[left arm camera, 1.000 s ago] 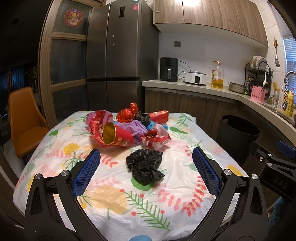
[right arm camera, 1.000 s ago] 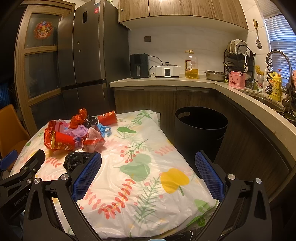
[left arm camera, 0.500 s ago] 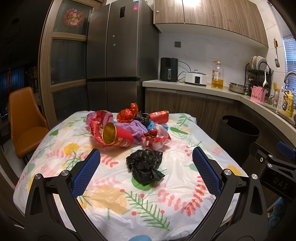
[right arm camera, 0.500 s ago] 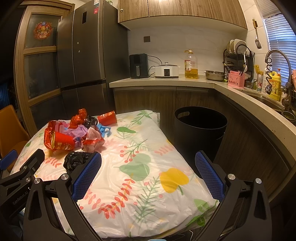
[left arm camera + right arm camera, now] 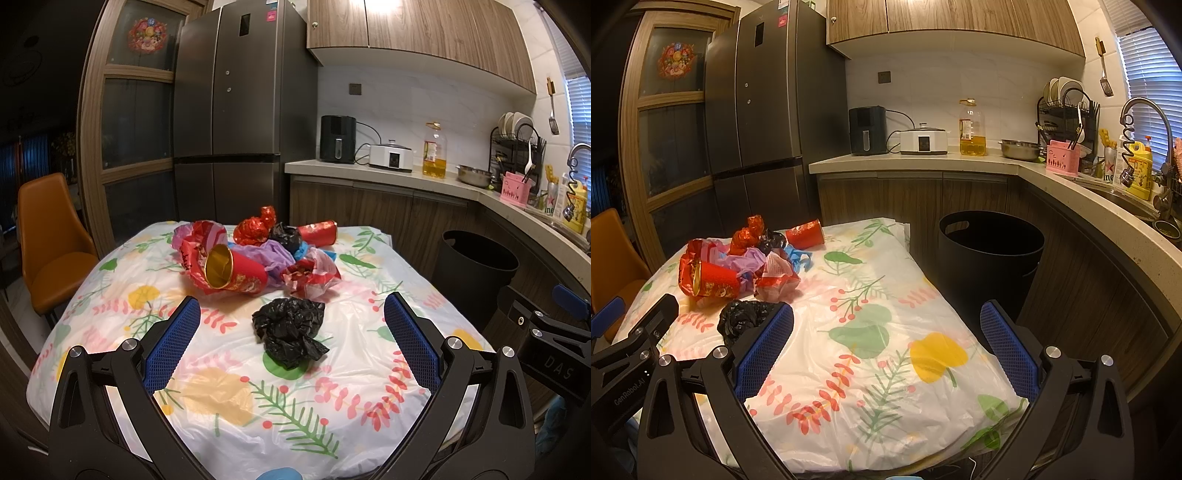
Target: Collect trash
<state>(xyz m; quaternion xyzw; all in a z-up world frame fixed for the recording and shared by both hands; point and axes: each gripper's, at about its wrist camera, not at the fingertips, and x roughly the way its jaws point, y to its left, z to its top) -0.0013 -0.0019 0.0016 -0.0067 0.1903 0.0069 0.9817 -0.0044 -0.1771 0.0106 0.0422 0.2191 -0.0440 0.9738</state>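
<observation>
trash [image 5: 258, 254] sits heaped on the surface [image 5: 229, 384], a black bag [image 5: 290, 330] nearest. my left fingers [image 5: 291, 325] and right fingers [image 5: 886, 332] are spread wide, empty. black bin [image 5: 991, 254] stands beside the surface.

A white desk cover [image 5: 229, 391] carries green leaves, red berries and yellow blobs. The crumpled bag [image 5: 290, 330] is black; the paper cup [image 5: 236, 275] is red with a gold inside. The bin [image 5: 474, 267] is black, the chair [image 5: 48, 240] orange. Tool pads [image 5: 764, 354] are blue mesh.
</observation>
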